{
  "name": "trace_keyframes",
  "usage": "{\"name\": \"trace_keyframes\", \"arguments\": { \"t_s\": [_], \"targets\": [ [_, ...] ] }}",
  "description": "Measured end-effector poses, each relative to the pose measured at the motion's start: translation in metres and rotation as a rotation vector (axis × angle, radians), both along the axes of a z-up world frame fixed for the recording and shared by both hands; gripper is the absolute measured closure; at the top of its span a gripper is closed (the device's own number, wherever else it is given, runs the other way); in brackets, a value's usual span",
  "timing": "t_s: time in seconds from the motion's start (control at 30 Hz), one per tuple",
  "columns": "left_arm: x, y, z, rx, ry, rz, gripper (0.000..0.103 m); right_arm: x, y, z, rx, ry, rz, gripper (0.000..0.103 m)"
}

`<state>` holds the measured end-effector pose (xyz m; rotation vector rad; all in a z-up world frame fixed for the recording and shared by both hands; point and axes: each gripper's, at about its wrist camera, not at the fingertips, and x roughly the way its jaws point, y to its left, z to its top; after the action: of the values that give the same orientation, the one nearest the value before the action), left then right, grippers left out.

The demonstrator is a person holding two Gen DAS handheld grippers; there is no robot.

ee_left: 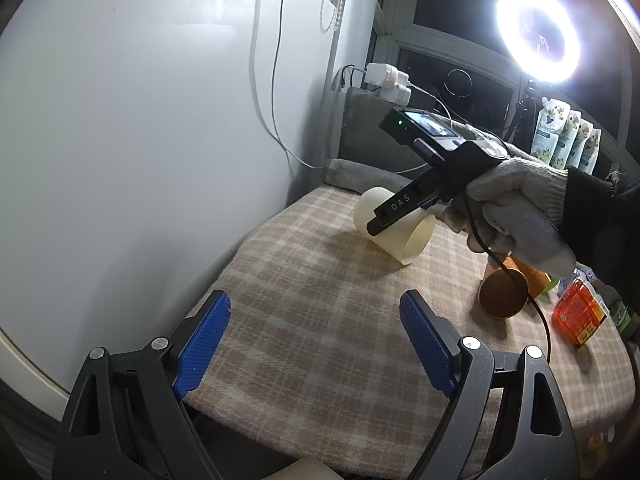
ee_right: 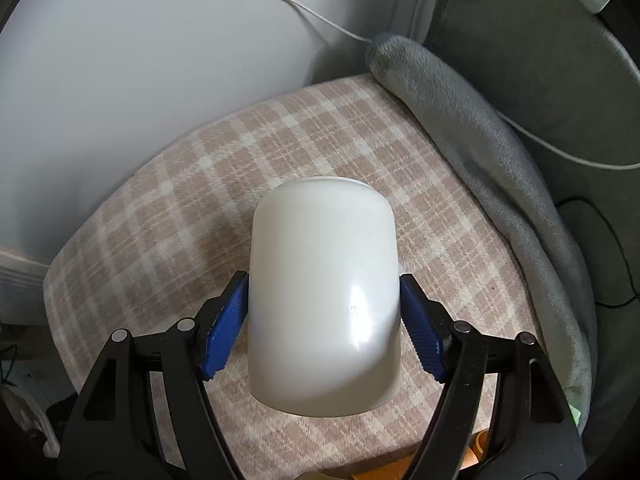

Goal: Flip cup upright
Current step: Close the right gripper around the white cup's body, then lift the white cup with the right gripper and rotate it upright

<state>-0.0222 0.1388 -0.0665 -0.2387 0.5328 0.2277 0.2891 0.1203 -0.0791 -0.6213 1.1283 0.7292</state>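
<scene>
A cream-white cup (ee_right: pixel 324 292) lies on its side on the checked cloth (ee_right: pixel 168 216), its closed base pointing away from the right wrist camera and its open mouth toward it. My right gripper (ee_right: pixel 324 312) straddles the cup, with both blue pads touching its sides. In the left wrist view the same cup (ee_left: pixel 404 236) lies at the far side of the cloth, with the right gripper (ee_left: pixel 380 222) on it, held by a gloved hand (ee_left: pixel 520 208). My left gripper (ee_left: pixel 316 316) is open and empty, low over the near part of the cloth.
A white wall (ee_left: pixel 140 120) stands along the left. A grey rolled blanket (ee_right: pixel 480 148) borders the far edge. A brown tin (ee_left: pixel 504 292), an orange box (ee_left: pixel 578 314) and bottles sit at the right. A bright ring light (ee_left: pixel 538 34) and cables (ee_left: pixel 276 80) stand behind.
</scene>
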Motion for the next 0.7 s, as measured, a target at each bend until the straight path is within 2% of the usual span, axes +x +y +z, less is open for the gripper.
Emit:
{"name": "trace_keyframes", "arguments": {
  "t_s": [0.2,0.33,0.5,0.7],
  "targets": [
    [-0.005,-0.006,0.006,0.019,-0.013,-0.008,0.016,-0.033,-0.030,0.043,0.061,-0.022,0.084,0.027],
    [-0.010,-0.013,0.011,0.031,-0.022,-0.018,0.016,-0.065,-0.062,0.058,0.078,-0.036,0.146,0.027],
    [-0.012,-0.028,0.015,0.048,-0.027,-0.049,0.016,-0.103,-0.104,0.059,0.063,-0.035,0.231,0.027],
    [-0.012,-0.058,0.019,0.083,-0.029,-0.113,0.016,-0.148,-0.154,0.041,-0.012,-0.045,0.320,0.027]
  ]
}}
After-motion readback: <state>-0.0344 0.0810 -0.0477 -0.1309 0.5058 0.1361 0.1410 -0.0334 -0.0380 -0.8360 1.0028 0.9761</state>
